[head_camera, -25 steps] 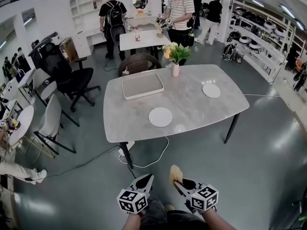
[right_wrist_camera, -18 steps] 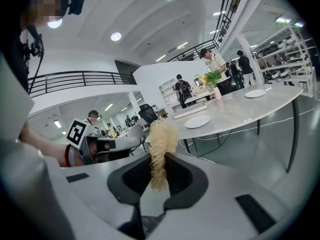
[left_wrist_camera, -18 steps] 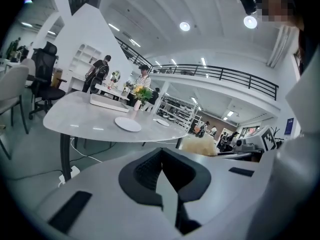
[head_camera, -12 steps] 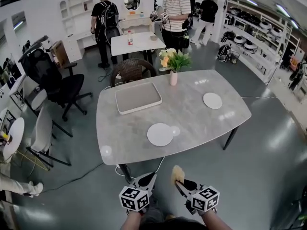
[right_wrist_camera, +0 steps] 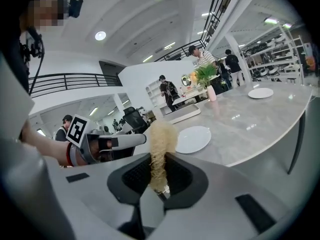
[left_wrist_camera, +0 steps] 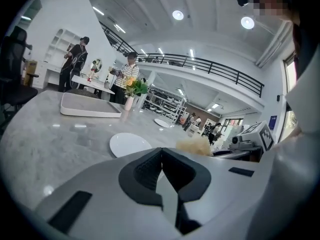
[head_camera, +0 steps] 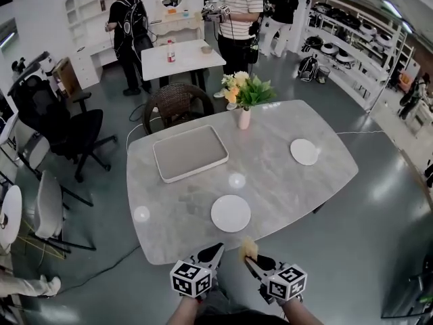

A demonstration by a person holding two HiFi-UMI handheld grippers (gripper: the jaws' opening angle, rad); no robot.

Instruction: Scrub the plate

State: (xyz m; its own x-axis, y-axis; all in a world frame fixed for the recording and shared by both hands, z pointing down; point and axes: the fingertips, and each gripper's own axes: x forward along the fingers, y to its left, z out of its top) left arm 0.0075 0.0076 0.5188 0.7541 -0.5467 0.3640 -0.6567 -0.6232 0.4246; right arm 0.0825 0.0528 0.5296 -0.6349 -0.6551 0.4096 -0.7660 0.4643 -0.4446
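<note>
Plate [head_camera: 231,213] ahead of right claw [head_camera: 250,258] (scrubber [head_camera: 248,246] inside)

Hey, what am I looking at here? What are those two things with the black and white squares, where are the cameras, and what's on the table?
No robot here: a person carries two hand-held grippers, and the marked cubes are part of them. The downward picture comes from a head camera, the other two from cameras riding on the grippers. The left gripper is shut and empty. The right gripper is shut on a pale scrubber. On the table are a near plate, a far plate, a tray and a vase of flowers.
</note>
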